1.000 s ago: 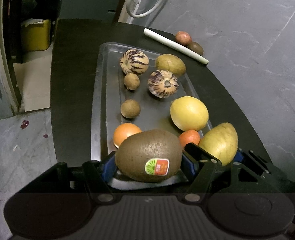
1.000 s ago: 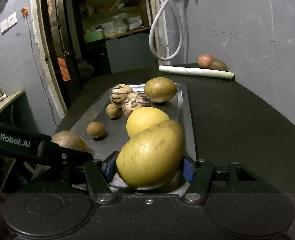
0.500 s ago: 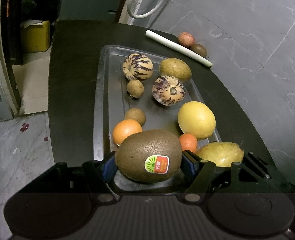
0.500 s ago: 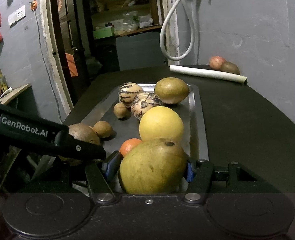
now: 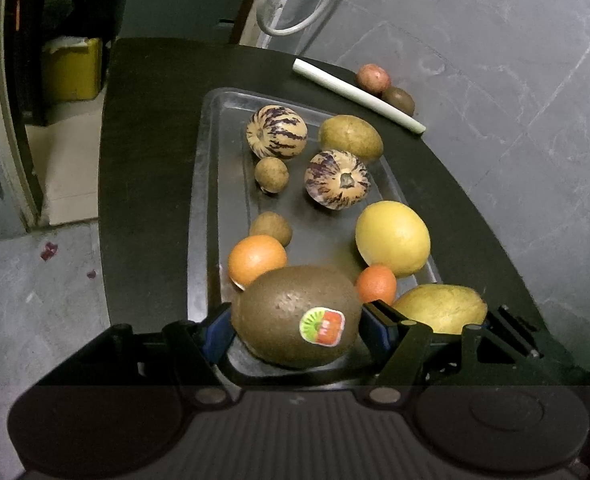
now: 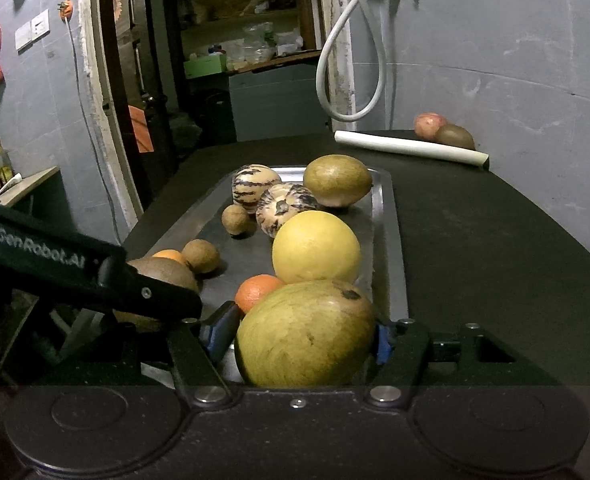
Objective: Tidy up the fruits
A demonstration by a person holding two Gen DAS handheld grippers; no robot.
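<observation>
My left gripper [image 5: 295,332] is shut on a big brown kiwi [image 5: 295,316] with a sticker, low over the near end of the metal tray [image 5: 211,184]. A large yellow-green fruit [image 6: 305,334] lies on the tray's near right corner between the jaws of my right gripper [image 6: 301,340]. Those jaws are opening, and a thin gap shows at the left pad. Farther along the tray lie two striped melons [image 5: 277,132], a green-brown fruit [image 5: 350,138], two small brown fruits [image 5: 271,174], two oranges [image 5: 257,258] and a round yellow fruit [image 5: 393,238].
The tray sits on a black table [image 5: 147,160] against a grey wall. At the far right of the table lie a white tube [image 5: 357,94], a reddish fruit [image 5: 372,77] and a brown one [image 5: 399,100]. The table's left edge drops to the floor.
The yellow-green fruit has come down from upright to lying across the tray's near corner, and the right jaws have widened. The left gripper has kept its hold on the kiwi.
</observation>
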